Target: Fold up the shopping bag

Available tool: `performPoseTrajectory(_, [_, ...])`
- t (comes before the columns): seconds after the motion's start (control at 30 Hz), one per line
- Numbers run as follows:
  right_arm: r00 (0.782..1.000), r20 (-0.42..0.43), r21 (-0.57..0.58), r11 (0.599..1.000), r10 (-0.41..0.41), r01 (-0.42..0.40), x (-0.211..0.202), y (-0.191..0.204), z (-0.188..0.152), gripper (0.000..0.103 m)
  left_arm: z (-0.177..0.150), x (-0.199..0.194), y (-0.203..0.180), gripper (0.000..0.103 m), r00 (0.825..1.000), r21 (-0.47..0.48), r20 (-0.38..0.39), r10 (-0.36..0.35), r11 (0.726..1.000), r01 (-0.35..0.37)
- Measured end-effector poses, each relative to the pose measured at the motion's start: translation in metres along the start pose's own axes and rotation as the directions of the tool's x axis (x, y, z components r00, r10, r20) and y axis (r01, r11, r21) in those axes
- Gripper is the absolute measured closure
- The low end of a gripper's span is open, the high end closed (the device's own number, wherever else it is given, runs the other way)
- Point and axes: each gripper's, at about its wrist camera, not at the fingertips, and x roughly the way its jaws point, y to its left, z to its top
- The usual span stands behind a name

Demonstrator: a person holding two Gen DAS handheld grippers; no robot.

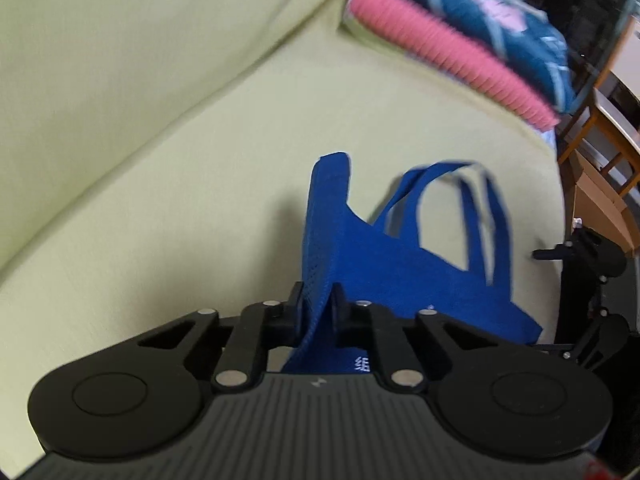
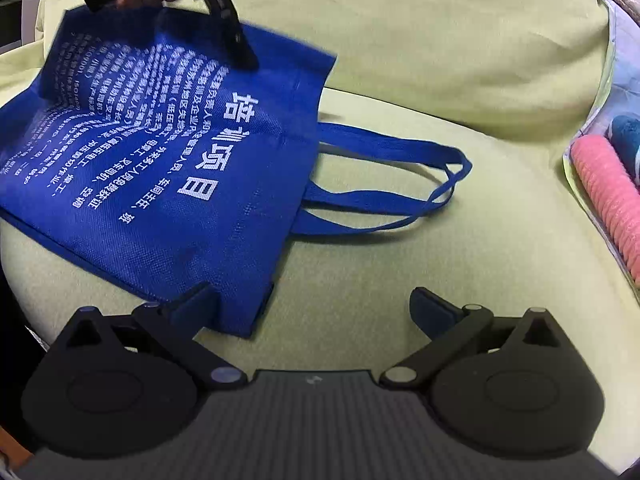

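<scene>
- My left gripper [image 1: 316,300] is clamped on an edge of the blue shopping bag [image 2: 160,168], lifting that side off the pale green sofa [image 2: 400,60]
- My right gripper [image 2: 316,308] has its fingers wide apart, holding nothing; the bag's near corner sits just ahead of its left finger
- The bag spreads print-side up, handles [image 2: 400,176] trailing right toward the pink roll [image 2: 612,204]
- The raised far edge must come toward me, so the left hand leads
- I judge the fold barely begun
- Left view is blurred; the bag's left end is cut off
</scene>
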Motion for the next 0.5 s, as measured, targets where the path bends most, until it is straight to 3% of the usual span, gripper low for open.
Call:
performPoseTrajectory(0.1, [1.0,-0.006,0.025,1.0,0.007,-0.007,0.0,-0.002,0.0,0.001,-0.009,-0.035,-0.049,0.095,0.989,0.116,0.12,0.088,0.988,-0.102])
performPoseTrajectory(0.2, [1.0,-0.01,0.053,0.999,0.013,-0.013,0.0,-0.005,-0.001,0.001,-0.028,-0.054,-0.115,0.095,0.965,0.257,0.203,0.165,0.942,-0.215])
performPoseTrajectory(0.4, [1.0,-0.008,0.061,0.998,0.002,-0.002,-0.001,-0.002,-0.001,0.001,-0.086,-0.039,-0.215,0.094,0.958,0.376,0.185,0.219,0.885,-0.275])
performPoseTrajectory(0.5, [1.0,-0.009,0.056,0.998,-0.004,0.004,-0.002,-0.001,0.001,0.001,-0.113,-0.013,-0.235,0.094,0.96,0.387,0.154,0.235,0.88,-0.277])
